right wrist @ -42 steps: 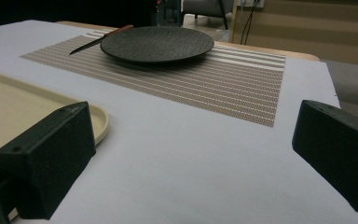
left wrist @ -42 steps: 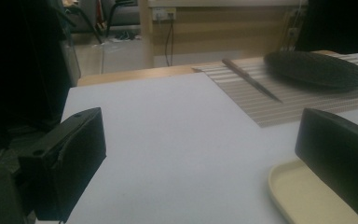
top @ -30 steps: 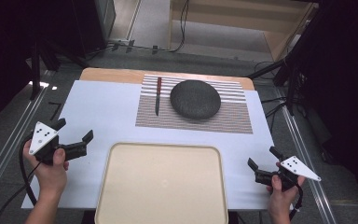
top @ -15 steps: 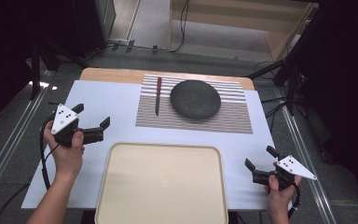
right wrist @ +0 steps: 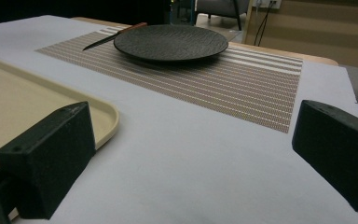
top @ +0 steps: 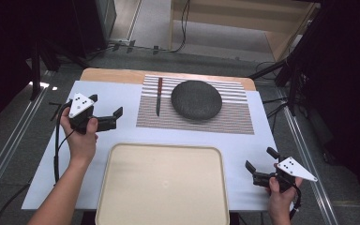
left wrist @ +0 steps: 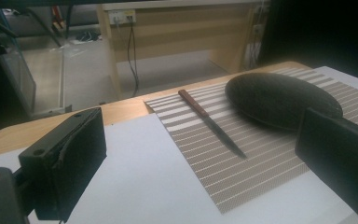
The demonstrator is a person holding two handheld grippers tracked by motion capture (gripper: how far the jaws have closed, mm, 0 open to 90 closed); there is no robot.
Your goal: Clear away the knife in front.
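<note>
At the left side of the table (top: 122, 136), the left gripper (top: 111, 117) was held above the white surface, near the left edge of the striped placemat (top: 234, 115). Its jaws were wide apart and held nothing. They pointed to the right, toward the knife (top: 159, 96). In the left gripper view, the knife (left wrist: 212, 123) appeared between the two black jaws but farther away, well apart from them.

The knife lay flat on the left part of the placemat. Its reddish-brown handle was at the far end and its blade pointed toward the person. Just to the right of it, on the same placemat, was the dark round plate (top: 197, 99). I cannot tell from the pictures whether the knife touched the plate, but in the high view a narrow gap seemed to be between them.

In front of the placemat, near the person, the beige tray (top: 164, 187) lay on the table with nothing in it.

At the right side, the right gripper (top: 254, 171) was low over the white surface, just beside the right edge of the tray. Its jaws were also wide open and empty. In the right gripper view, the corner of the tray (right wrist: 51, 109) was seen behind the left jaw, and the plate (right wrist: 170, 43) was far ahead.
</note>
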